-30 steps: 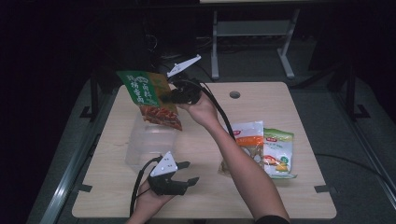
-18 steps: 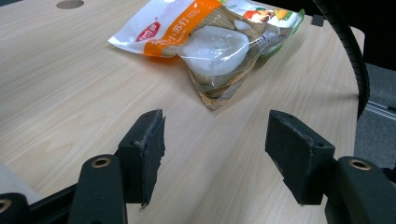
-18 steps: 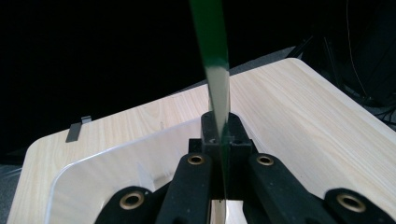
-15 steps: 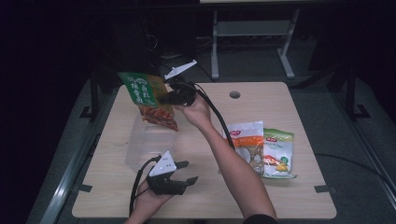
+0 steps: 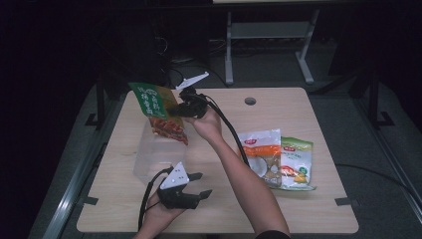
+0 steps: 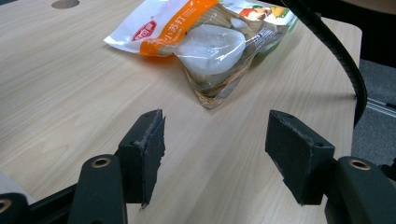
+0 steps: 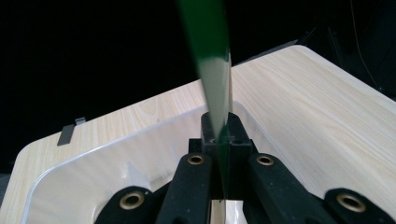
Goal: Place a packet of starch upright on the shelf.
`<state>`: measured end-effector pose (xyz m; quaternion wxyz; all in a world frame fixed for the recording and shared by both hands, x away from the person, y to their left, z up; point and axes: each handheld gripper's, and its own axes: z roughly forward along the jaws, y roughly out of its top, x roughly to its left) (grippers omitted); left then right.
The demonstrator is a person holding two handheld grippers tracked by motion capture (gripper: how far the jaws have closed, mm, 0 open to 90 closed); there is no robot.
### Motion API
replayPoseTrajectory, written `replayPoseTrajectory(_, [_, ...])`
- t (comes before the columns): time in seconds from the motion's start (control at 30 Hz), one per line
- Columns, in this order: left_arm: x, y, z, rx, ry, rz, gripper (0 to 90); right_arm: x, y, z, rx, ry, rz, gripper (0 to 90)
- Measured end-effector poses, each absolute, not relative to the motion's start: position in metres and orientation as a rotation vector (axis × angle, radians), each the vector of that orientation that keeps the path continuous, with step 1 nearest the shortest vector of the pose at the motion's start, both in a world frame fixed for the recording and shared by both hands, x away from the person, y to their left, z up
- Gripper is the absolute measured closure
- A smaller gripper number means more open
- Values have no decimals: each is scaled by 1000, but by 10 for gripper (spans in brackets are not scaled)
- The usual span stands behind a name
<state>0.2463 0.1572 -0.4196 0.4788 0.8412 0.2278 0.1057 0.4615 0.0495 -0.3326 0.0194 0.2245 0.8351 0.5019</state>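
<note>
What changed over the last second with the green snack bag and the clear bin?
The right gripper, shut on the green snack bag, has carried it lower, toward the clear bin. Nothing was released. The left gripper stayed open near the table's front edge, and the two packets at the right lie unmoved.

We looked along the left hand-held gripper (image 6: pixel 212 161) and found its two black jaws standing well apart, with nothing between them but pale wood-grain surface (image 6: pixel 70 88). Their foam pads (image 6: pixel 148 154) looked worn at the edges. Farther off lay a white and orange snack bag (image 6: pixel 196 32), its clear window showing pale round pieces. A green-edged bag (image 6: pixel 275 14) lay just behind it, partly covered. A black ribbed cable (image 6: pixel 336 51) curved down the right side. A round hole (image 6: pixel 65 3) sat in the surface at the upper left.
</note>
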Motion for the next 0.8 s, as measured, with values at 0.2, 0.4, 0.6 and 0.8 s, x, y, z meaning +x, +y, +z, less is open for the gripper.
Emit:
replayPoseTrajectory(0.2, [246,157,-420,2053,556,258,369,462,48,-336,707,2577,1576,899])
replayPoseTrajectory(0.4, [246,157,-419,2054,554,259,368,463,49,-352,729,2607,1543,898])
replayPoseTrajectory(0.6, [246,157,-419,2048,560,258,368,465,46,-362,754,2611,1562,897])
replayPoseTrajectory(0.8, [247,157,-419,2057,557,259,367,467,40,-365,774,2596,1591,893])
